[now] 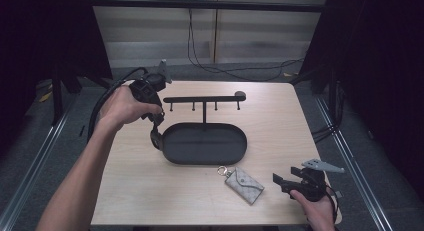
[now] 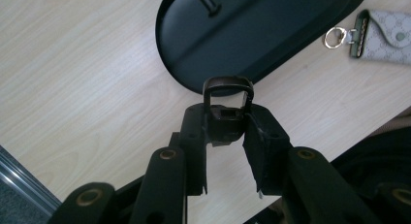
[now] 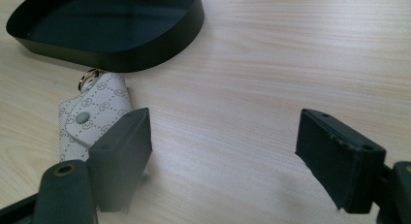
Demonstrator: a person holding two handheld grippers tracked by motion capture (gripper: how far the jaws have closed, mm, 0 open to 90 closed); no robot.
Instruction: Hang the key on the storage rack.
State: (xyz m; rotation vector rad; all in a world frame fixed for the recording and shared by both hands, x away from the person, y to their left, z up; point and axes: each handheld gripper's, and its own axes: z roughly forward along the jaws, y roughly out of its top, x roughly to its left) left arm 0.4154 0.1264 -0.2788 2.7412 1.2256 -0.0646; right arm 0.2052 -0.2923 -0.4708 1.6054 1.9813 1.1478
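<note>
While the left gripper hovers just off the left end of the black oval tray, its fingers are clenched on a small dark key fob, whose metal loop sticks out past the fingertips. In the left gripper view the fob sits squarely between the two pads, with the loop pointing toward the near rim of the tray just beyond it. The high view shows the person's left hand wrapped around the gripper body, the fingers angled down beside the tray's left end and above the bench; whether the fob touches the tray I cannot tell.

Behind the tray, and well beyond the left fingers, a black hook rail rises on a post from the tray's far side.

The right gripper rests low at the near right corner of the bench, its fingers released and standing wide apart with bare wood between them. A grey patterned key pouch lies flat on the bench just beside the left-hand finger in the right gripper view, partly hidden behind it. The pouch's gold ring points to the tray's near rim, ahead of those fingers.
</note>
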